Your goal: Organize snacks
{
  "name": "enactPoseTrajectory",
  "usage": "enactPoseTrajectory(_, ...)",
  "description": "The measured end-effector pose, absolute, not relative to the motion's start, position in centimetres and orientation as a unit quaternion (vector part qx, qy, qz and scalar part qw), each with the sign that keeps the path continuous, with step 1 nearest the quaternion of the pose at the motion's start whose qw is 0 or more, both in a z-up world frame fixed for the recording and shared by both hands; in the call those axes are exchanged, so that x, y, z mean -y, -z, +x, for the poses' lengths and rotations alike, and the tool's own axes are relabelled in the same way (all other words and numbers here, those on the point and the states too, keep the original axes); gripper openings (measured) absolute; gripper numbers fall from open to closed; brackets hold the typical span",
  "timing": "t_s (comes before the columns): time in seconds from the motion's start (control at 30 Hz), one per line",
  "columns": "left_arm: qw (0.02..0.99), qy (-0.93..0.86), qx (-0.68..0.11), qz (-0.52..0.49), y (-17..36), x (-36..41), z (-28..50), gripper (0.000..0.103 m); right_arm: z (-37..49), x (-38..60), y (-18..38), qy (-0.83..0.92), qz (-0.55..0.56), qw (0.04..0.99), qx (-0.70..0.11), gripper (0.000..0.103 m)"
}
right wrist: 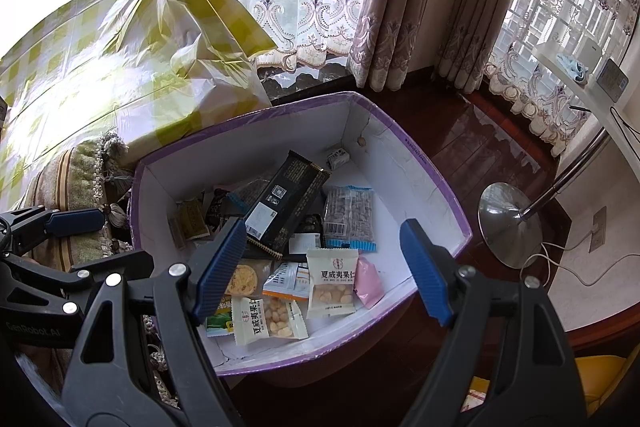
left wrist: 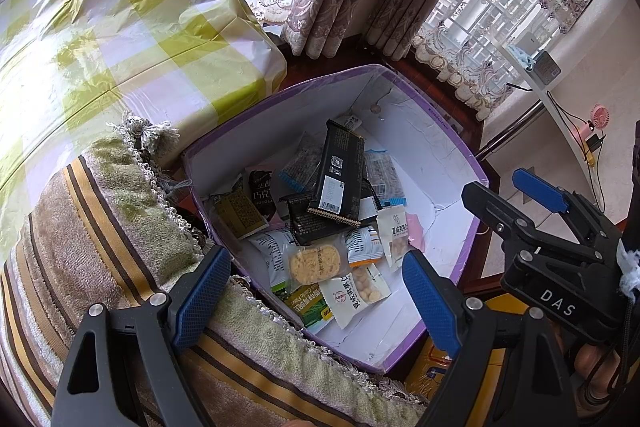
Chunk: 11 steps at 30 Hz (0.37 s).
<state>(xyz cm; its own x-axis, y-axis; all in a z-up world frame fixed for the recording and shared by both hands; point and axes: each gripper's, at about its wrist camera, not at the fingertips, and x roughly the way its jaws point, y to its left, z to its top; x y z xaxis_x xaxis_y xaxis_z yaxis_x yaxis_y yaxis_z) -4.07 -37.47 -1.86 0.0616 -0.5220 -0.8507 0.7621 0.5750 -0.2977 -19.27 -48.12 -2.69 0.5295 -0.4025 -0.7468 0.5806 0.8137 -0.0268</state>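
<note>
Hovering over the snack box (right wrist: 420,163), both grippers hold nothing.
Left gripper (left wrist: 316,291) and right gripper (right wrist: 324,271) have wide jaws above the box; inside it, a long black packet (right wrist: 286,201) lies on top of the snacks.

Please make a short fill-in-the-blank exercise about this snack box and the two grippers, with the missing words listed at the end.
1. The snacks lie inside a white box with a ____ rim.
2. The long black packet lies ____ the other snacks.
3. Both the left gripper and the right gripper are ____, holding nothing.
4. The small pink packet lies beside the box's ____ wall.

Missing words: purple; on top of; open; right
</note>
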Motion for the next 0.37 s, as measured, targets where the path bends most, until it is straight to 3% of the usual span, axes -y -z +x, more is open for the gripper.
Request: enactPoseTrajectory(0.37,0.721,0.468,-0.502,0.092,0.7,36.9,-4.1,0.089,-19.5,48.1,2.9,0.285,0.115,0.867,-0.393,0.081)
